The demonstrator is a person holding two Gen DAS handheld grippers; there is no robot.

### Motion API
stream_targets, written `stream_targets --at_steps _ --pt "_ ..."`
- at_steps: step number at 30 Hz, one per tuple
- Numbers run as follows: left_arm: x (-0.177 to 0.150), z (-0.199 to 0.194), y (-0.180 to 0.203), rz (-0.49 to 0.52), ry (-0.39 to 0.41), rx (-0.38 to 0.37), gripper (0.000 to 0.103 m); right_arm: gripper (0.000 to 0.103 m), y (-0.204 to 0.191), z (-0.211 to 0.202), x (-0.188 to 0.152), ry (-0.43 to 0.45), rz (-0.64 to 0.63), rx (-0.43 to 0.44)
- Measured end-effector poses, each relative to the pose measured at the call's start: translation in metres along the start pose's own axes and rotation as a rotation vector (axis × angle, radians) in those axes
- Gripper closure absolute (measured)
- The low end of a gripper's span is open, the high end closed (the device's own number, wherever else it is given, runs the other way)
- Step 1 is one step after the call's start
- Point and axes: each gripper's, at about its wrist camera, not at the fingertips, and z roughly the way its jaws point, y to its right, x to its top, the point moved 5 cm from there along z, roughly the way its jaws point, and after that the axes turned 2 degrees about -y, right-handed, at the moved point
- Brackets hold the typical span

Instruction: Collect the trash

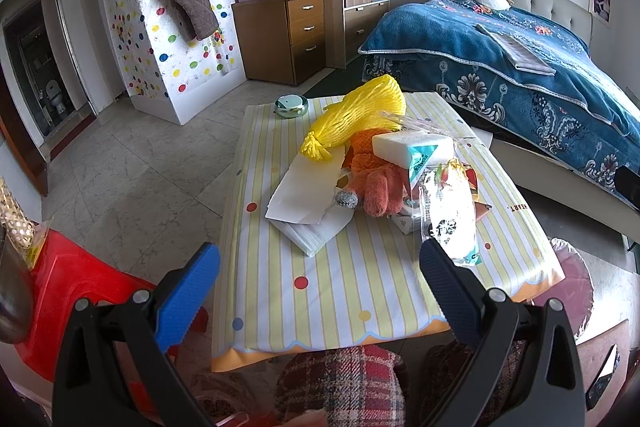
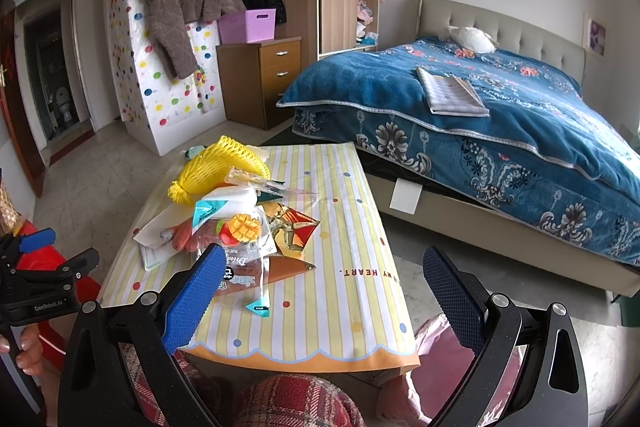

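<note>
1. The left claw (image 1: 320, 287) is spread wide and holds nothing; it hangs above the near edge of the striped table (image 1: 340, 291).
2. The right claw (image 2: 324, 291) is likewise wide apart and empty, over the table's near right part.
3. Ahead of both claws lies the trash pile: a yellow foam net (image 1: 360, 111), white paper (image 1: 304, 191), an orange glove (image 1: 372, 179), a white block (image 1: 404, 143) and clear wrappers (image 2: 244, 267).
4. The wrappers lie just beyond the right claw's left finger.
5. A pink bag (image 2: 444, 363) sits below the right claw, beside the table.
</note>
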Motion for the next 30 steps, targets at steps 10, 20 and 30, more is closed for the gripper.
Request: stream_targets --at_steps 10,20,30 --pt "0.000 0.000 0.000 0.001 0.000 0.000 0.007 0.005 -0.001 0.000 0.002 -0.001 -0.002 -0.001" --pt "-0.004 0.008 -0.001 0.008 -0.017 0.014 0.007 0.005 0.003 0.021 -0.013 -0.011 0.034 0.017" --pt "-0.011 0.037 0.002 0.031 -0.036 0.021 0.007 0.005 -0.016 0.057 -0.029 -0.031 0.012 0.101"
